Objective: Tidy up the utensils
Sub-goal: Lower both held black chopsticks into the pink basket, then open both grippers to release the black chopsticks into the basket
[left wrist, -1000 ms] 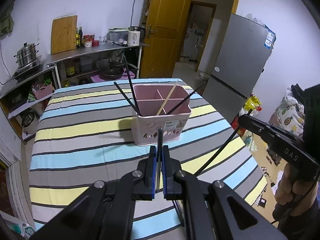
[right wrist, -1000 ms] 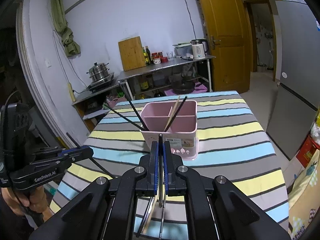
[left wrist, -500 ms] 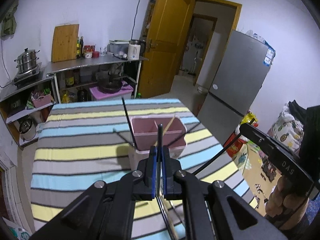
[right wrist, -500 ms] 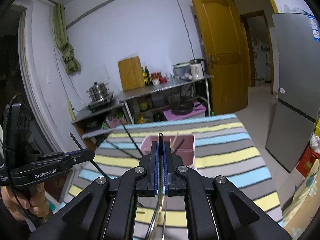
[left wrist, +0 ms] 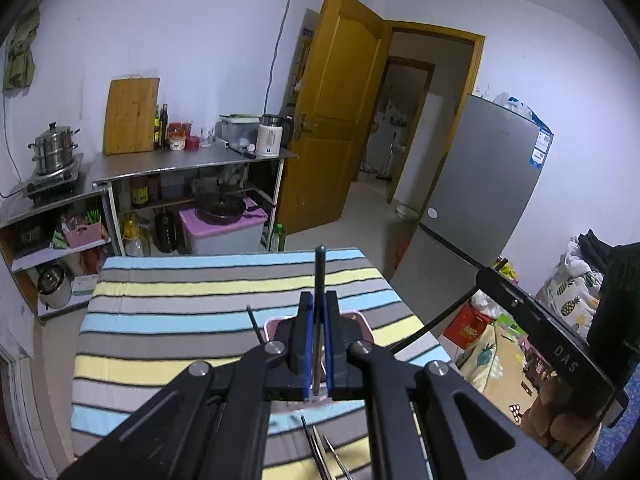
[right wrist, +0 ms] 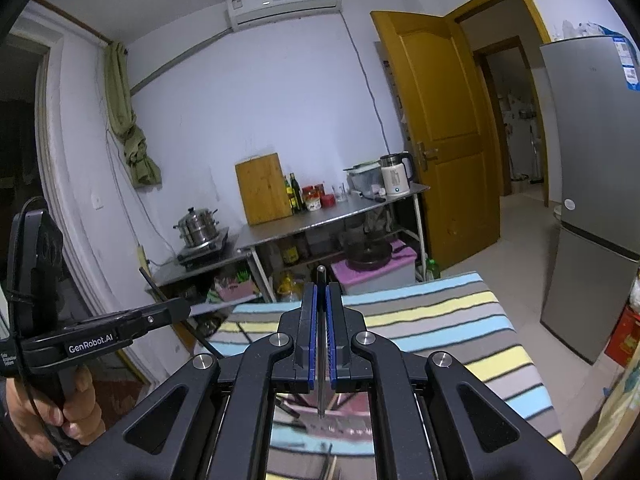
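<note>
My left gripper (left wrist: 319,300) is shut on a dark chopstick (left wrist: 319,272) that stands upright between its blue pads. The pink utensil holder (left wrist: 362,320) sits on the striped table right below and behind the fingers, mostly hidden; a black chopstick (left wrist: 255,324) sticks out of it. My right gripper (right wrist: 321,294) is shut on another dark chopstick (right wrist: 321,276), also upright, above the holder (right wrist: 352,404), which shows only through the gap under its fingers. Each gripper shows in the other's view, the right one (left wrist: 532,332) and the left one (right wrist: 120,326), with its chopstick pointing down.
Loose utensils (left wrist: 320,452) lie on the striped tablecloth (left wrist: 180,320) near the front edge. A steel shelf (left wrist: 180,164) with pots and bottles stands beyond the table. A grey fridge (left wrist: 480,208) and a yellow door (left wrist: 336,100) are to the right.
Both grippers have risen and tilted up while keeping their chopsticks. The pink holder has dropped from the middle of both views to below the fingers.
</note>
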The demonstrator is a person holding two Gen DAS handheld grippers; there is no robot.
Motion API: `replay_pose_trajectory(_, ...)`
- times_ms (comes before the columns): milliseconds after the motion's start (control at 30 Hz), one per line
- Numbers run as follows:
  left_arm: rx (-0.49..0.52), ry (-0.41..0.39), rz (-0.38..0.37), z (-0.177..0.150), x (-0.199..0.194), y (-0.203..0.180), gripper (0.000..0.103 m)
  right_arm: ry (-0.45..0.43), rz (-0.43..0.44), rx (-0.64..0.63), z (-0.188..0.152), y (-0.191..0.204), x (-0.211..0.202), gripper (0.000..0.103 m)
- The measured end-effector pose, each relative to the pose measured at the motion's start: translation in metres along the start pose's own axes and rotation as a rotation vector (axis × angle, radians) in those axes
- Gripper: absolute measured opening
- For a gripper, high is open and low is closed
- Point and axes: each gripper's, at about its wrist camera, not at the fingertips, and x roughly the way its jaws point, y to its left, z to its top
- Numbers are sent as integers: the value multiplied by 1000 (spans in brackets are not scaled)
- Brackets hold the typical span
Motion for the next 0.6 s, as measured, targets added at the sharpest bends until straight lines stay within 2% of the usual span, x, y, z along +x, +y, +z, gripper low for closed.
replay_pose_trajectory(367,-6,21,23,-6,44,10,5,14,-3,-3,-11,-6,43,4)
replay_pose_trajectory(600,-8,28,21,-17,65,15,5,44,-7,1,-33,-13,68,4)
